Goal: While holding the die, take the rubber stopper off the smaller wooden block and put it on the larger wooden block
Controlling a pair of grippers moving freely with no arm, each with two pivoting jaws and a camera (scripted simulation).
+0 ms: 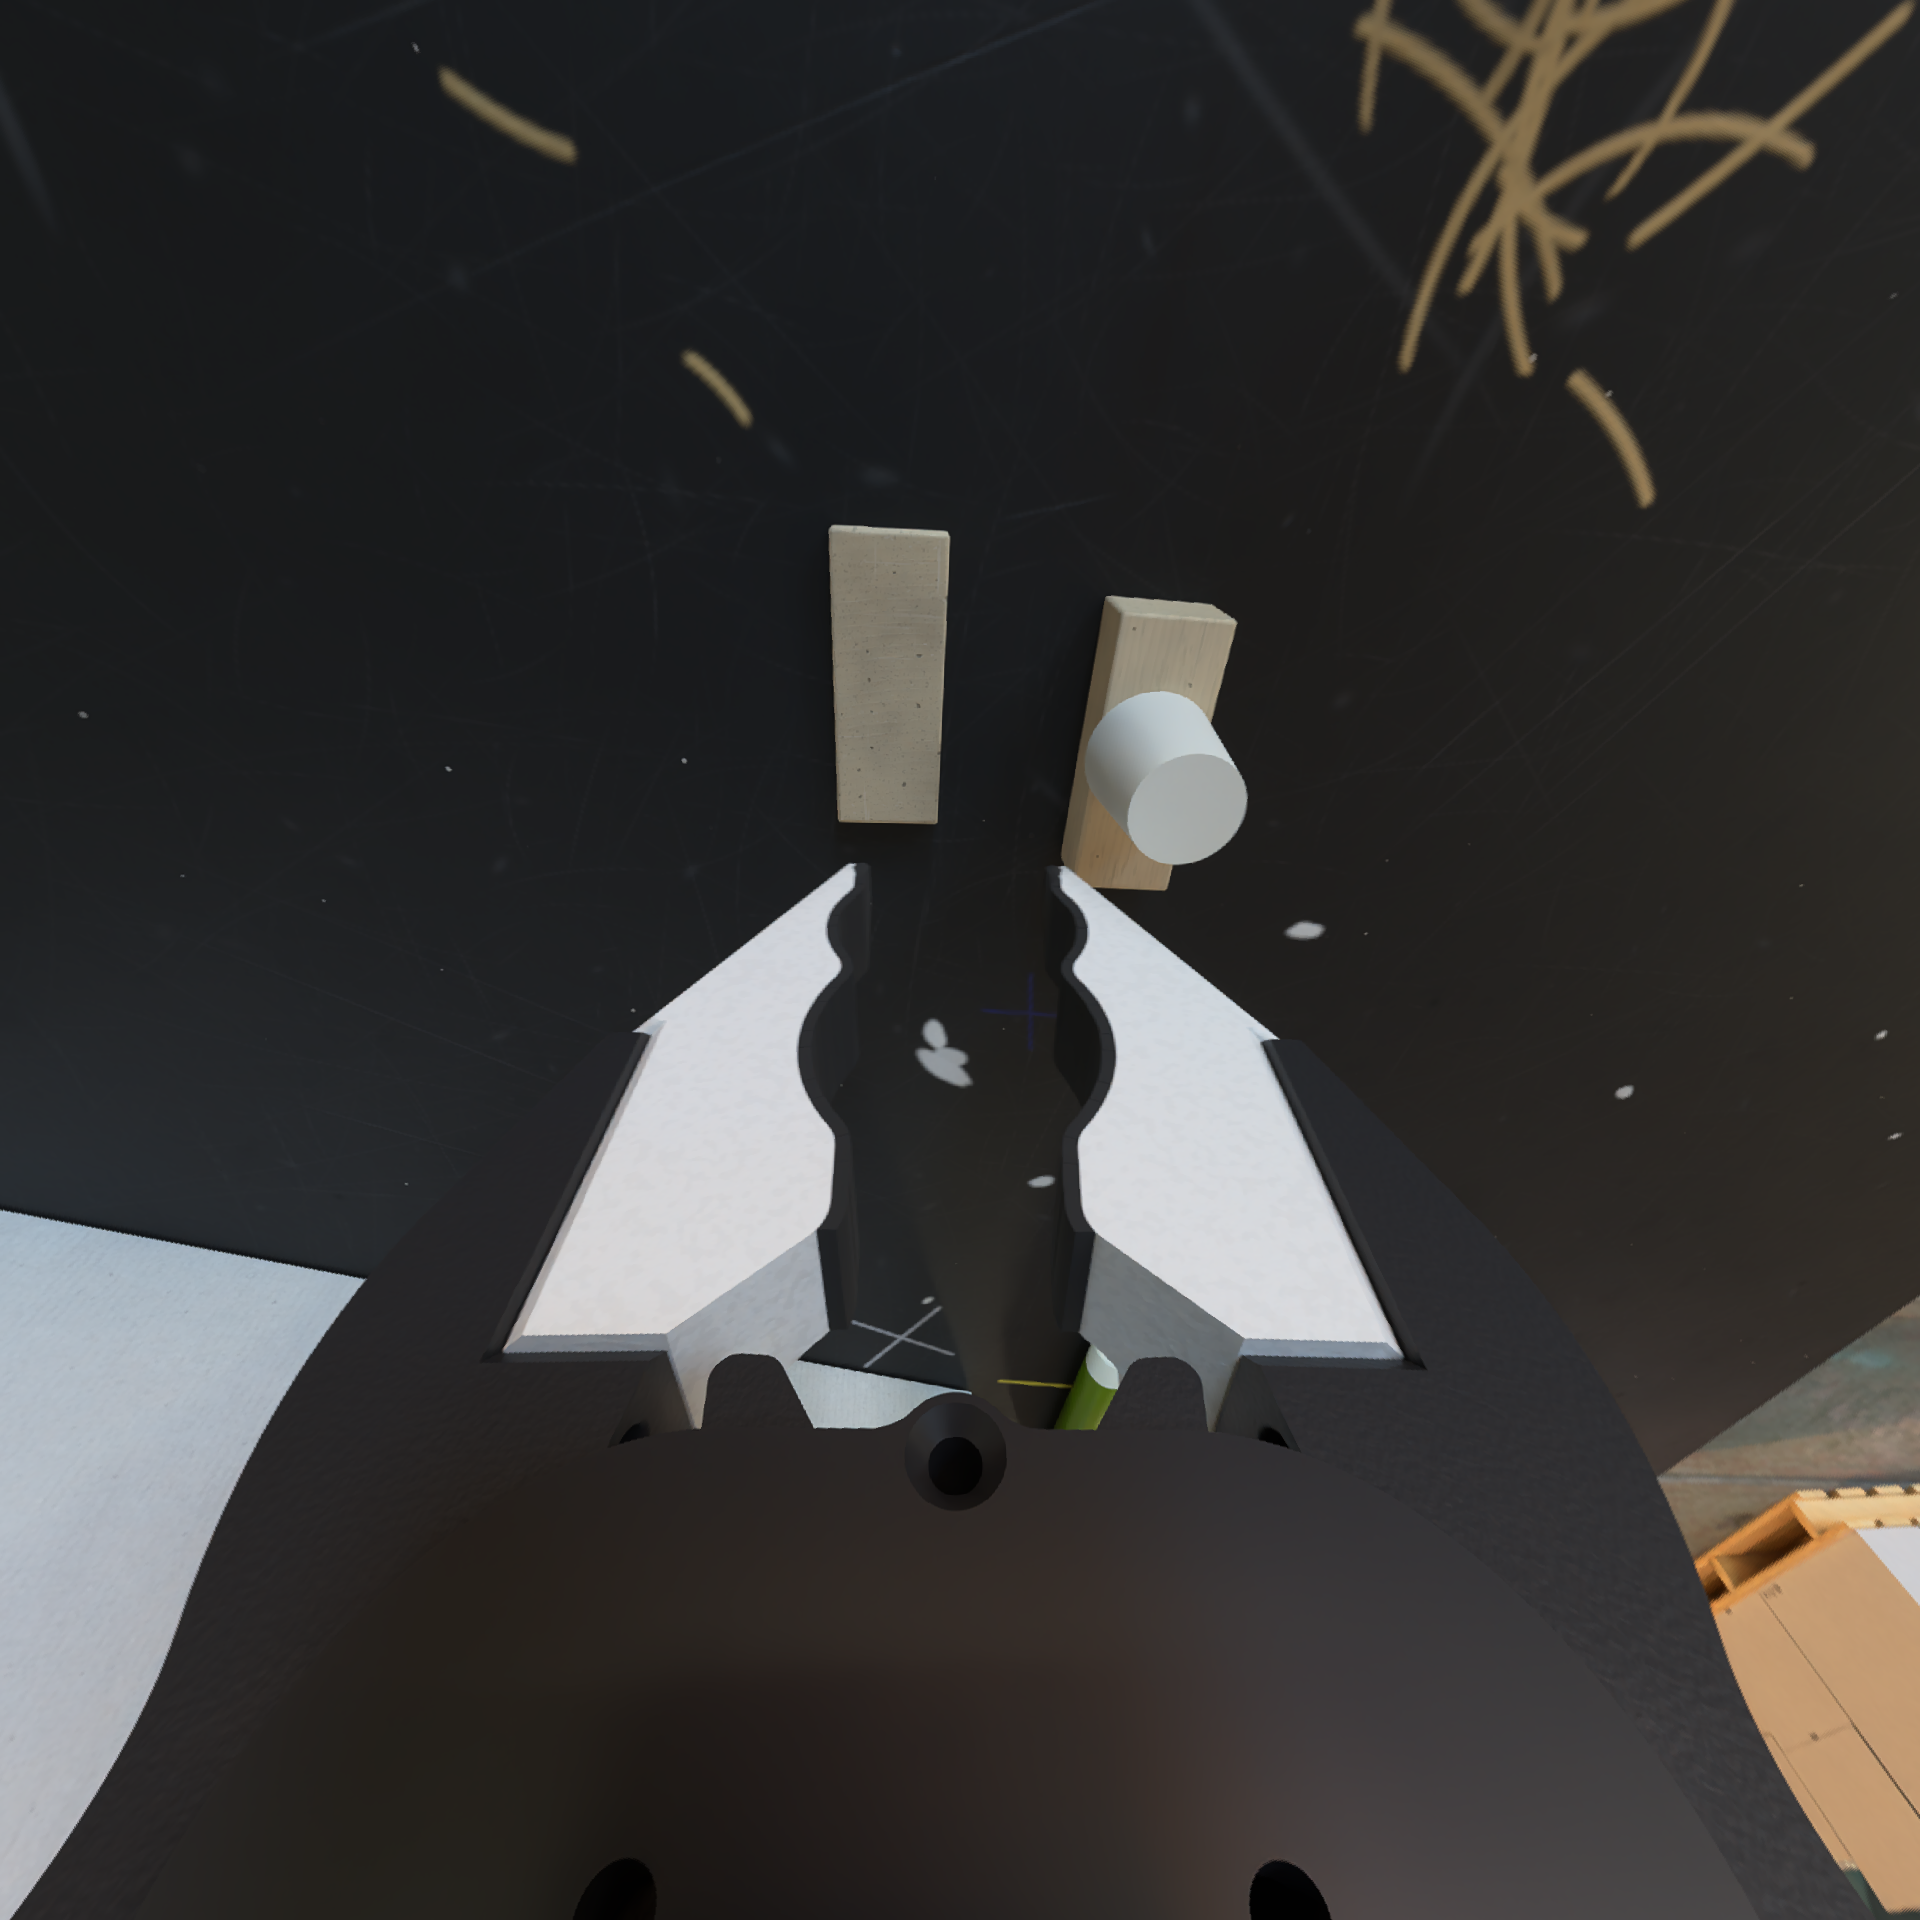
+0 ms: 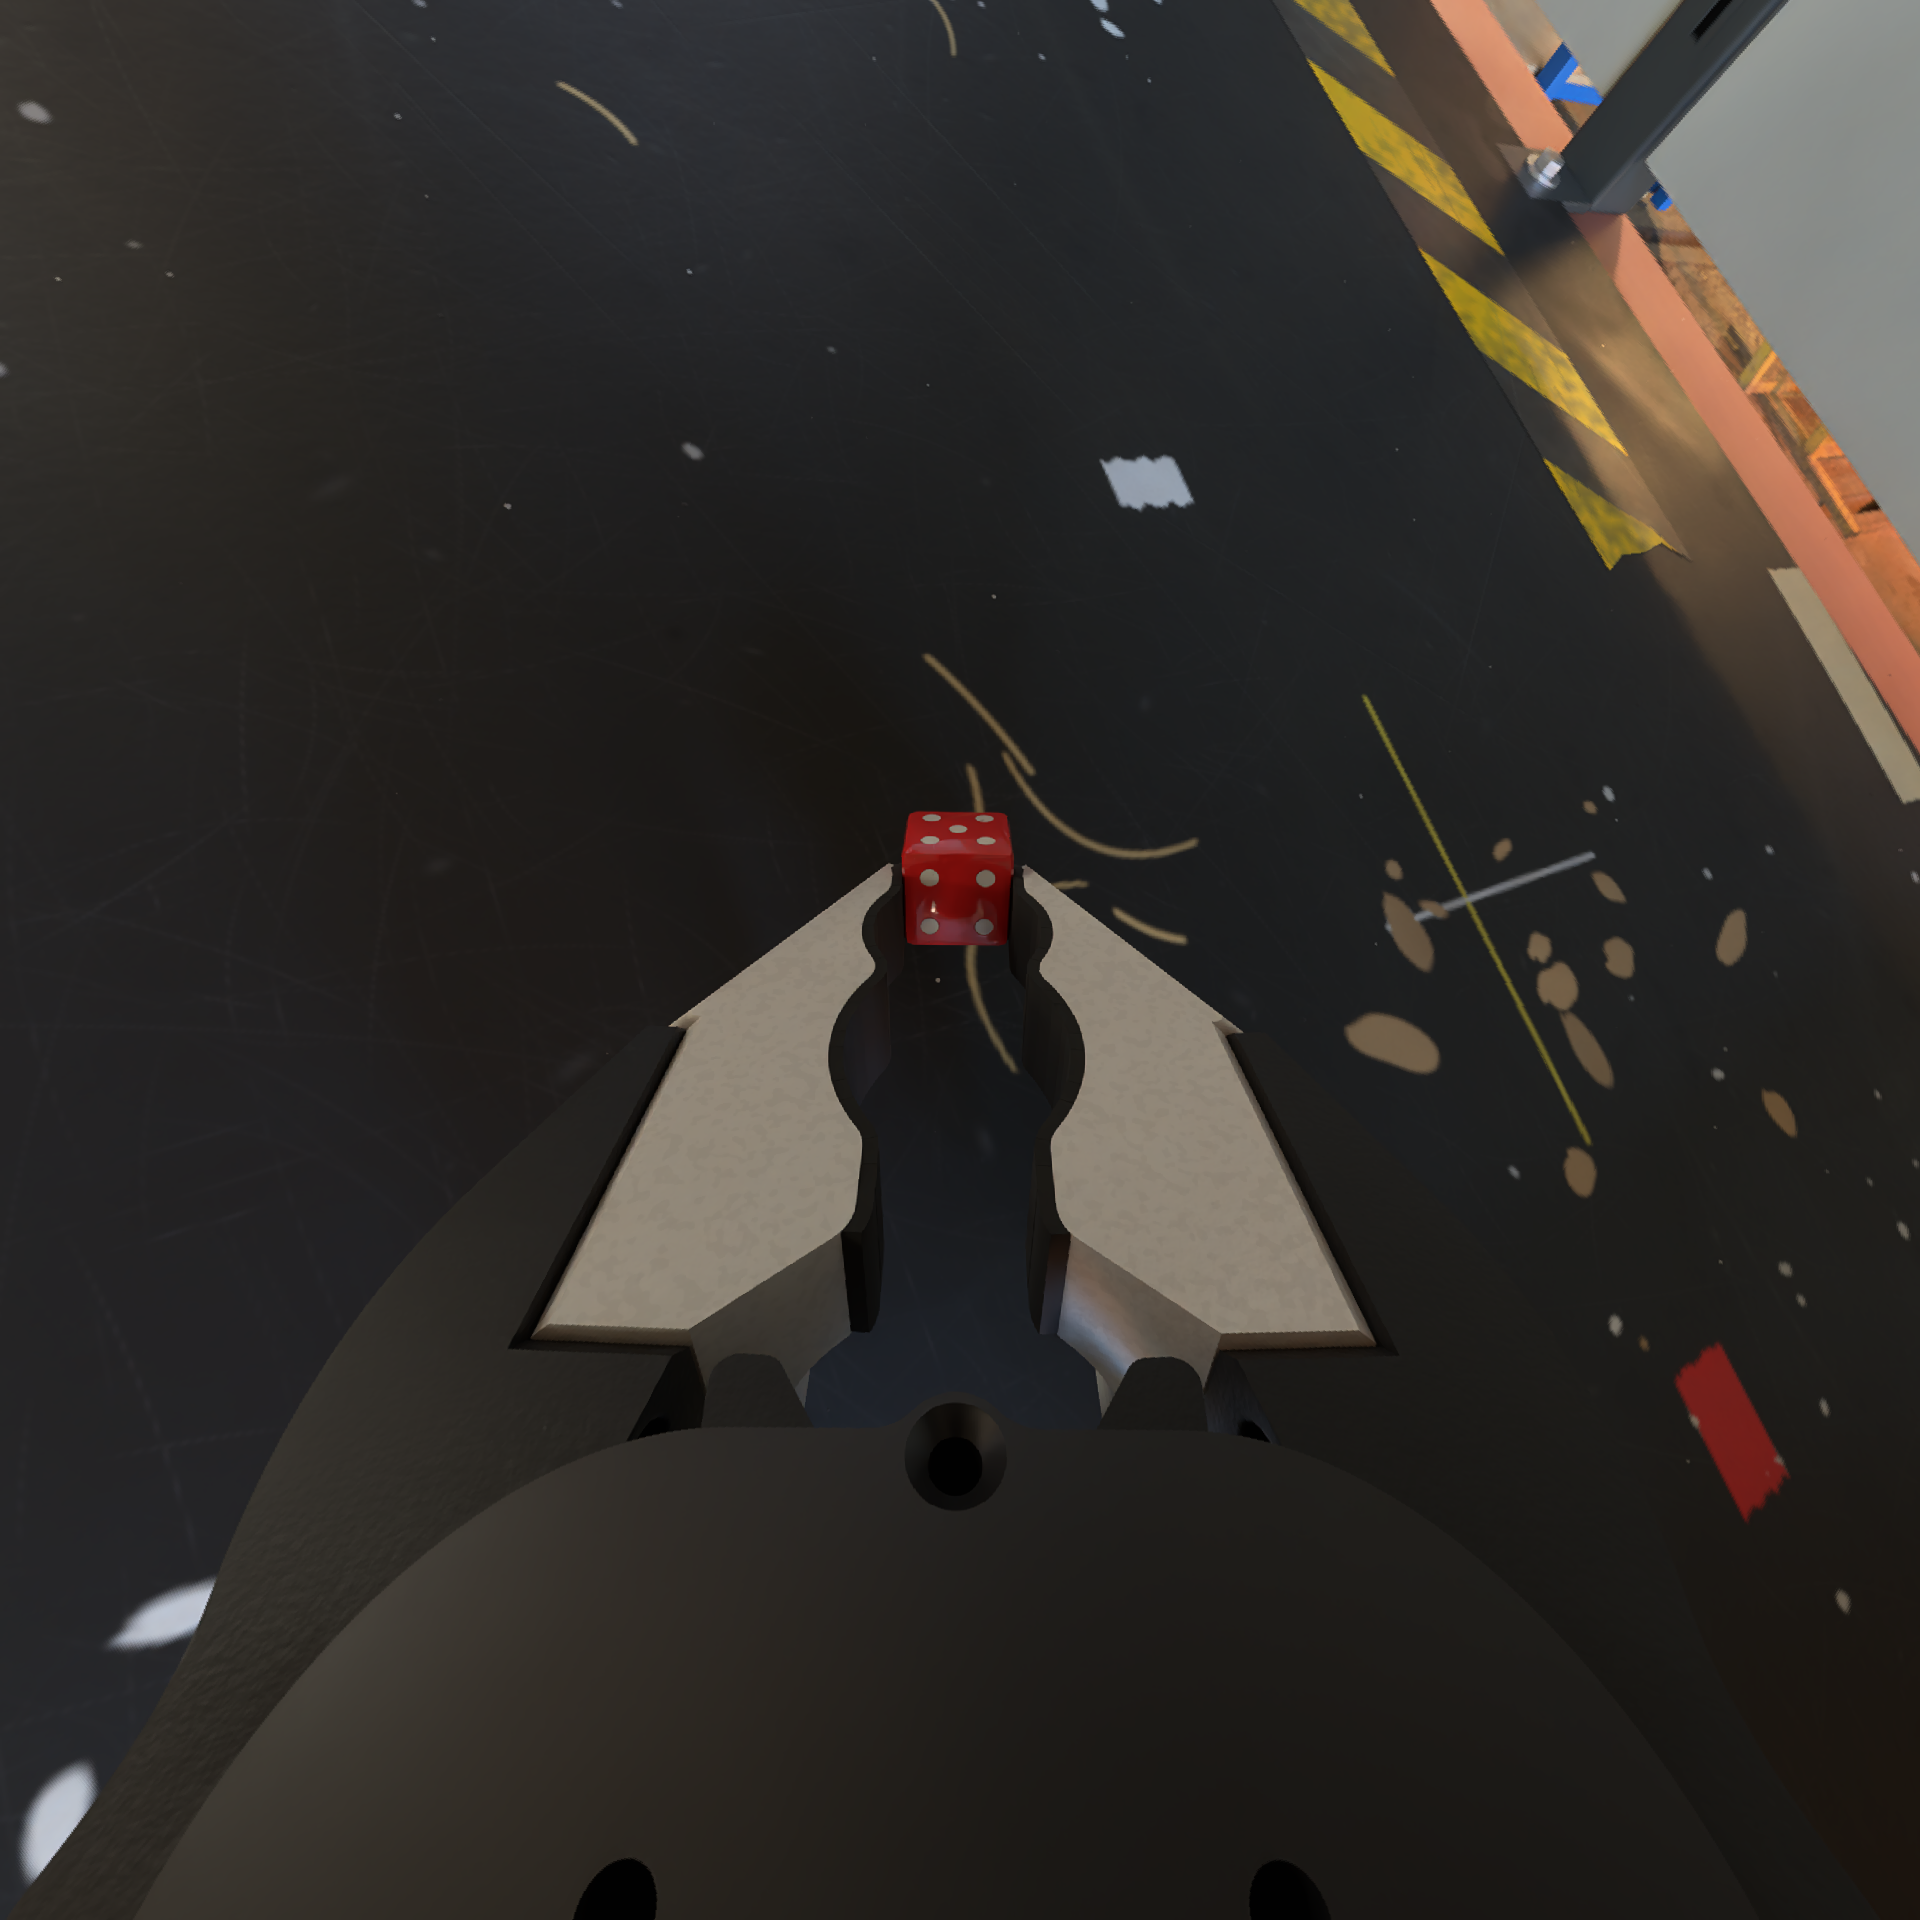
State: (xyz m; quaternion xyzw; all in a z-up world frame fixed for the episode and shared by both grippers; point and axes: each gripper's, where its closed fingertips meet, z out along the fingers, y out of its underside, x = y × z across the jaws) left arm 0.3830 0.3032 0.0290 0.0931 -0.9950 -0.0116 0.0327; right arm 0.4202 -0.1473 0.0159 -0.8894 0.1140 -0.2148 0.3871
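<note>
Right gripper: clamped on red die at the fingertips, above black table. Left gripper: jaws apart, empty, above the table short of both blocks. White rubber stopper: upright on smaller wooden block (right of pair). Larger wooden block: bare, near, not touching.

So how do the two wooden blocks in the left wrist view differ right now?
The left block is pale greyish and speckled; the right block is a warmer tan. The left block's top is bare, while the right block carries the white rubber stopper. The left block lies straight along the view and looks a bit longer; the right block is slightly angled. Both lie flat on the dark table, just beyond the open left gripper.
</note>
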